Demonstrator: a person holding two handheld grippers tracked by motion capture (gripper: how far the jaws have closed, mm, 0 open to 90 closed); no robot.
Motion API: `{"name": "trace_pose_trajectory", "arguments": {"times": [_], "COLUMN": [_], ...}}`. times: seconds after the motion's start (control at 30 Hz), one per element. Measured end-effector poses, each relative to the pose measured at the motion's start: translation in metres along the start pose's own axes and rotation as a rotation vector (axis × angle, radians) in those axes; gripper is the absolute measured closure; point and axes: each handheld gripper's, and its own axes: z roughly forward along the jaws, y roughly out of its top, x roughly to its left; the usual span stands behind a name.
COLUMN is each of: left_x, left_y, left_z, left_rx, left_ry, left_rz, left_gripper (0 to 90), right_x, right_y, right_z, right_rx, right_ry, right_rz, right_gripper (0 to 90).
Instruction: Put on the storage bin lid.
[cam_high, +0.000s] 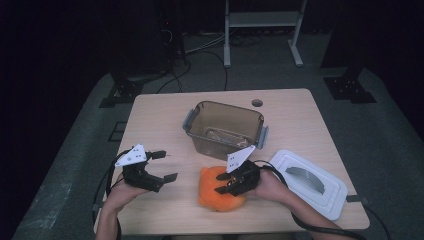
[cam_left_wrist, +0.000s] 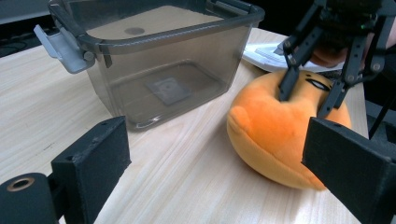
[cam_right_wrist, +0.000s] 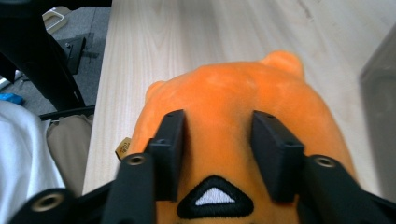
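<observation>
Right gripper view, right claw (cam_right_wrist: 218, 156) pinching orange plush (cam_right_wrist: 233, 93), embroidered black-and-white triangle (cam_right_wrist: 215, 198)

A lab-like recording room: dark surroundings, grey carpet (cam_high: 75, 165), cables (cam_high: 200, 55) trailing on the far floor, black stand feet (cam_high: 117, 92), a lone wooden table (cam_high: 165, 115).

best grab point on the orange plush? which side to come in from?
Grip the orange plush across its rounded top, coming from above. It lies low and wide on the table, so its sides give little purchase, while the soft top pinches into a fold. The right gripper is already there, its pads pressed into the fabric either side of the stitched triangle. The left gripper stands open beside it.
</observation>
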Motion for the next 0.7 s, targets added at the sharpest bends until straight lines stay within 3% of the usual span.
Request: {"name": "trace_pose_trajectory", "arguments": {"times": [0.3,0.7], "left_x": [0.000,0.003], "left_y": [-0.001,-0.003], "left_z": [0.001,-0.003], "left_rx": [0.007,-0.001], "left_ry": [0.000,0.004], "left_rz": [-0.001,-0.007], "left_gripper": [7.0,7.0], "right_x": [0.004,-0.001], "right_y": [0.002,0.014], "right_z": [0.001,-0.017], "right_rx": [0.022,-0.038], "right_ry": [0.005,0.060], "right_rz": [-0.021,0.045], "right_gripper": [75.7,78.8]}}
